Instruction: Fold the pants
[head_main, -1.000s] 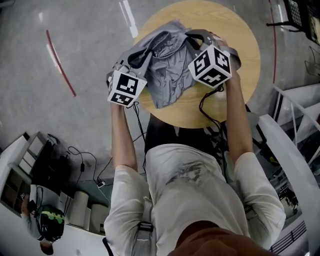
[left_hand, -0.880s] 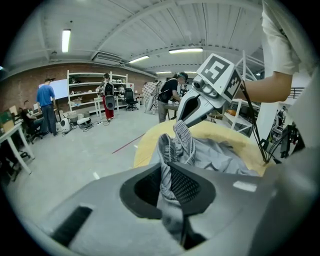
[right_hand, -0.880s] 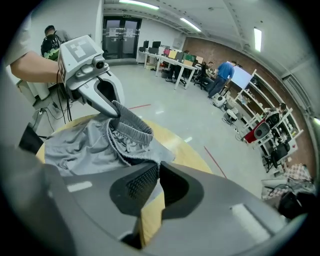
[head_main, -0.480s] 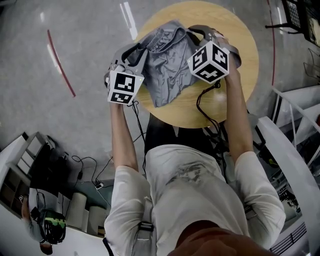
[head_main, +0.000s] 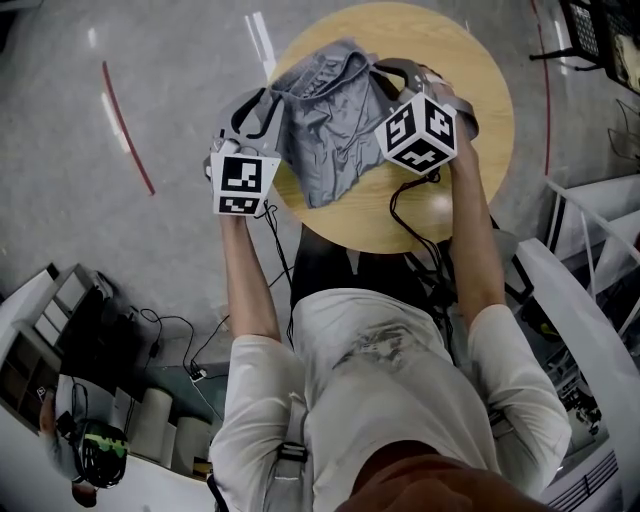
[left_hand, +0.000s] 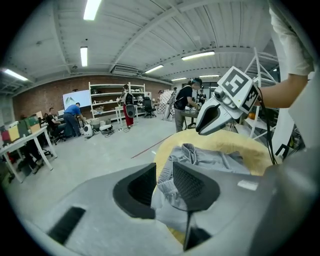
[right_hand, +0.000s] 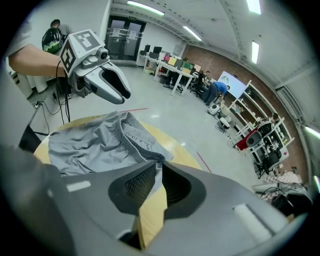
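Pants (head_main: 330, 130) partly hidden, legs hard to distinguish

- Left gripper (left_hand: 163, 175): at table's (head_main: 478, 60) left edge, jaws just opening, clamping nothing.
- Right gripper (right_hand: 158, 172): over table's right side, jaws just opened narrowly, clamping nothing.

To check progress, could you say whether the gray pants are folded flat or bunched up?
Bunched up: the gray pants lie wrinkled on the round wooden table.

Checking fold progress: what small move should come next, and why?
Probably regrip the pants at their near edge for another fold. Both the left gripper and right gripper have just been opening, nothing pinched between either's jaws, and the pants lie bunched and wrinkled on the table.
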